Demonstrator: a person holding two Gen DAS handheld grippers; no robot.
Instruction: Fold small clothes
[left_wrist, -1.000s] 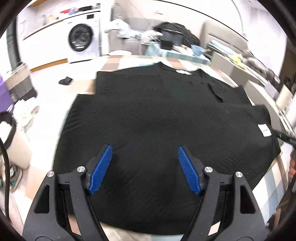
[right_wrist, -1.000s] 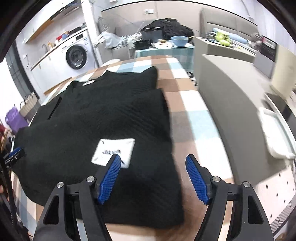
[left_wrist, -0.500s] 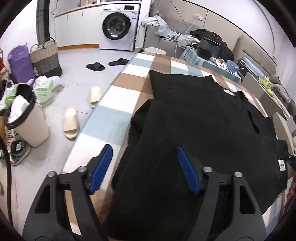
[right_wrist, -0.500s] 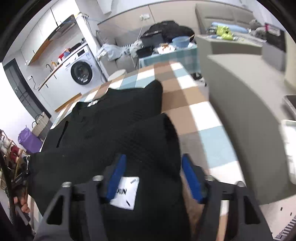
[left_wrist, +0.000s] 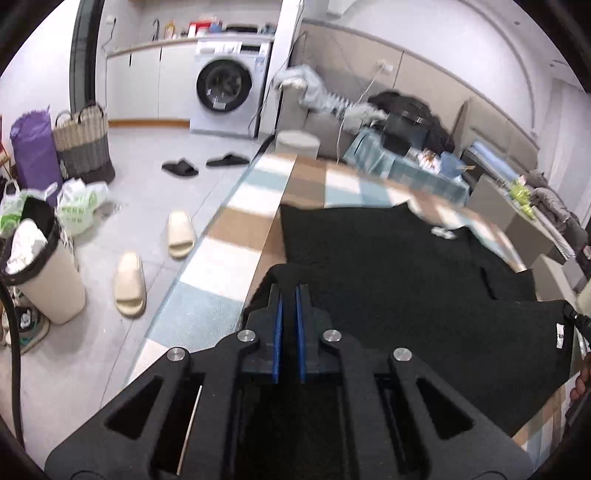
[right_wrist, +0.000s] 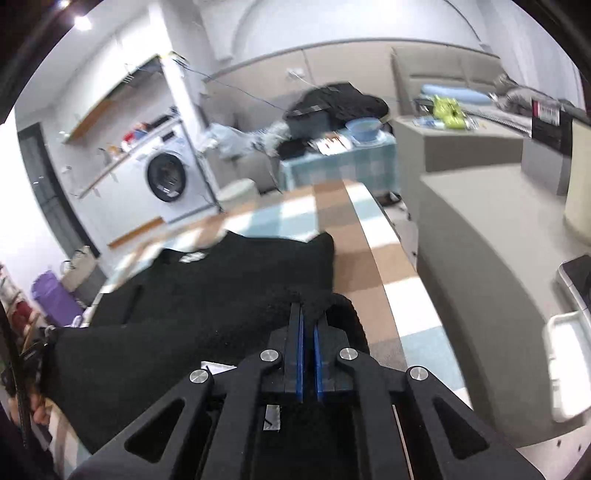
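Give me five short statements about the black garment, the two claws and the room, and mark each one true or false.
1. The left claw is shut on the black garment. True.
2. The right claw is wide open above bare tablecloth. False: it is shut on the garment's edge.
3. The garment lies on a checked tablecloth. True.
4. The washing machine stands on the table. False: it stands on the floor by the far wall.
5. Two pale slippers lie on the floor left of the table. True.
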